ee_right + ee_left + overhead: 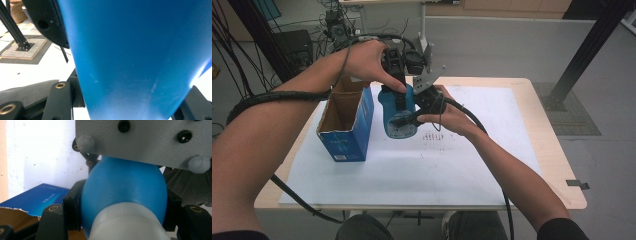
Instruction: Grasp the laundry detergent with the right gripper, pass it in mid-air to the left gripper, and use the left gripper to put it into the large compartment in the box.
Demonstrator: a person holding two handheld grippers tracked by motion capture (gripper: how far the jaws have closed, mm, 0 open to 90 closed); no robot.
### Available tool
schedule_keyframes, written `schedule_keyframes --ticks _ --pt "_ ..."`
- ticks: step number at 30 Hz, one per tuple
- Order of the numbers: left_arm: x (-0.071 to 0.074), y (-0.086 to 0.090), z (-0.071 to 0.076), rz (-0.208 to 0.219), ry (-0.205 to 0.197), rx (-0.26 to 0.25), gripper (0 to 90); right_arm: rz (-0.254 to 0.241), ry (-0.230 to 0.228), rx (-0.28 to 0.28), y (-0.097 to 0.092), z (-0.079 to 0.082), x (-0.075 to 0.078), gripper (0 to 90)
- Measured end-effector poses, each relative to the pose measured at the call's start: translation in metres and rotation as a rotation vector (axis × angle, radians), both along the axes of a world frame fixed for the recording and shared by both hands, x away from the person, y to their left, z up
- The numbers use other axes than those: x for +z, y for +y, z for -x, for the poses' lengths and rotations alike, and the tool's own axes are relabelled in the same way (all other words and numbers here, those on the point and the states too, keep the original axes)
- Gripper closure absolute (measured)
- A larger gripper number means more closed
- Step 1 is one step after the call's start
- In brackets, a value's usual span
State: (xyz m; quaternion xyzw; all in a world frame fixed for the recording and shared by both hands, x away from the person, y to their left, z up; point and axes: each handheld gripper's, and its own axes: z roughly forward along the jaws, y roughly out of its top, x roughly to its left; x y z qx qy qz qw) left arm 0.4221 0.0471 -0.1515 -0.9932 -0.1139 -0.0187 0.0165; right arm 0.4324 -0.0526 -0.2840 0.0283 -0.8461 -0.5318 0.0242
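**Both grippers clamped on blue bottle**

Left gripper (398,90) and right gripper (412,114) each pinched the blue plastic bottle with white cap (398,116), held above the white paper sheet (412,165) on the wooden table (557,165). Just left stood an open blue cardboard box (347,125).

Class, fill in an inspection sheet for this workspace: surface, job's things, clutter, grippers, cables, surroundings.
Surface: wooden table under a white sheet with small pen marks.
Job's things: blue bottle held above the sheet; open blue box beside it.
Clutter: nothing seen.
Grippers: left gripper shut on the blue bottle; right gripper shut on it too.
Cables: black cable trails along the right forearm.
Surroundings: grey floor, black frame post.
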Motion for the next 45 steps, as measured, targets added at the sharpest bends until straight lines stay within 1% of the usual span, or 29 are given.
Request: schedule_keyframes --ticks 5,19,20,21,31,38,45 --pt "-0.0002 0.0000 -0.0002 0.000 -0.001 -0.002 36.9 -0.002 -0.005 0.000 0.0001 -0.0007 -0.0002 43.0" --pt "-0.0004 0.0008 -0.0002 0.004 0.001 0.002 37.2 -0.004 0.007 0.007 0.0015 -0.0009 -0.0008 42.9" --pt "-0.0003 0.0006 -0.0004 0.003 0.002 0.001 37.2 -0.006 0.005 0.007 0.0016 -0.0012 -0.0009 42.9" --pt "0.0000 0.0003 -0.0007 0.000 0.003 0.001 37.2 -0.001 -0.015 0.001 0.0012 -0.0027 -0.0011 42.9" --pt "-0.0006 0.0007 -0.0024 0.011 0.001 0.004 37.2 -0.001 -0.017 -0.002 -0.0001 -0.0047 -0.0014 42.6" --pt "0.0000 0.0005 -0.0022 0.001 0.002 0.004 37.2 -0.005 -0.017 0.000 0.0006 -0.0047 -0.0015 42.5" --pt "-0.0005 0.0008 -0.0024 0.002 0.004 0.001 37.2 -0.002 -0.017 0.000 0.0005 -0.0045 -0.0017 42.4"
